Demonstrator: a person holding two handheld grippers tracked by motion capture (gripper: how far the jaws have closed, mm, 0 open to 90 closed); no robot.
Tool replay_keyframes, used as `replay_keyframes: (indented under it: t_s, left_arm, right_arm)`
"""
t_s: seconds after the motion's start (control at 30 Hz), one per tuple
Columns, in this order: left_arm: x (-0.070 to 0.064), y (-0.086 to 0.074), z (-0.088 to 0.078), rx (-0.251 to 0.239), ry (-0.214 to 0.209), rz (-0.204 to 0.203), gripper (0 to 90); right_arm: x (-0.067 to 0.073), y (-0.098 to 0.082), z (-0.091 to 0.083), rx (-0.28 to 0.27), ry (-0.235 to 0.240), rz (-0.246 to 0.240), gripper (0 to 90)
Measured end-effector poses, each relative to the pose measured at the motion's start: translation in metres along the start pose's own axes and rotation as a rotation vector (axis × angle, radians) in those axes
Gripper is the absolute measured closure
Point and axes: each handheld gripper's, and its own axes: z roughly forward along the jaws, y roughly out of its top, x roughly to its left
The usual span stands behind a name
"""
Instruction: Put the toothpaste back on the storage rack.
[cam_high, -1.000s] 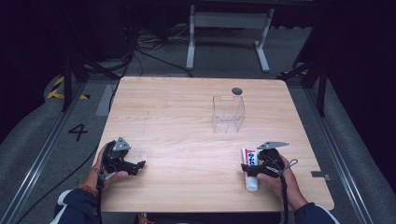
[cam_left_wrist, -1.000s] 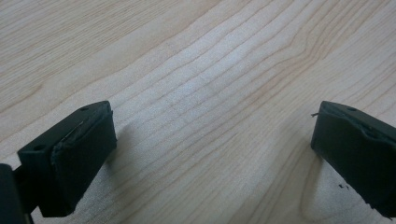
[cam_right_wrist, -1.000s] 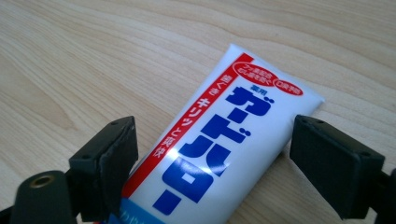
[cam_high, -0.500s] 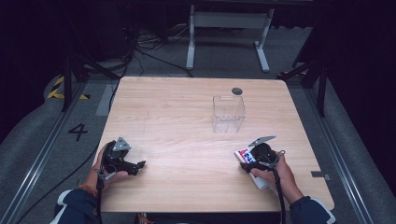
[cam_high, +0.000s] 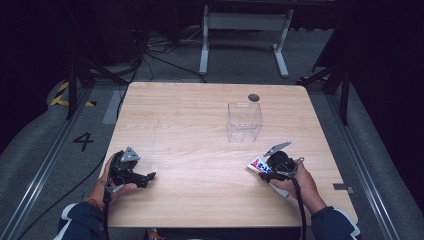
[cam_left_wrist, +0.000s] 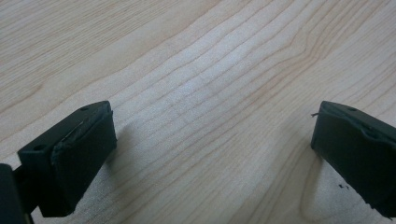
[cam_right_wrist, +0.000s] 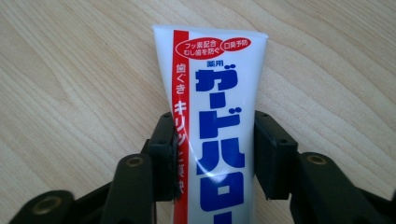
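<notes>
A white toothpaste tube (cam_high: 256, 164) with red and blue print lies slanted on the wooden table (cam_high: 200, 115) near its front right. My right gripper (cam_high: 267, 172) straddles the tube. In the right gripper view the tube (cam_right_wrist: 215, 79) runs up between the two black jaws, whose pads press on both of its sides. The jaws of the right gripper (cam_right_wrist: 214, 135) have just been closing onto it. At the front left, my left gripper (cam_high: 145, 179) rests low over bare wood. In its own view the left gripper (cam_left_wrist: 212, 140) stands wide open with nothing between the jaws.
A clear plastic box (cam_high: 244, 122) stands right of the table's middle, behind the right hand. A small dark disc (cam_high: 253, 97) lies just beyond it. Bare wood stretches between the two hands. Dark floor, cables and a metal frame surround the table.
The right gripper's jaws have closed in on the toothpaste tube, and the hand has turned a little. The tube now lies more slanted. The left gripper has not moved.
</notes>
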Motion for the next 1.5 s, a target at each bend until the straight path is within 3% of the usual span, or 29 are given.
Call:
replay_keyframes:
  t_s: [0.23, 0.8, 1.5]
  left_arm:
    - [0.000, 0.000, 0.000, 0.000, 0.000, 0.000, 0.5]
    - [0.001, 0.001, 0.000, -0.004, 0.006, 0.005, 0.4]
    - [0.000, 0.001, 0.000, -0.003, 0.005, 0.004, 0.4]
  right_arm:
    - [-0.003, -0.004, -0.006, -0.026, 0.031, -0.007, 65.8]
    - [-0.001, -0.006, -0.014, -0.078, 0.088, -0.034, 69.0]
    - [-0.005, -0.012, -0.028, -0.180, 0.082, -0.031, 70.6]
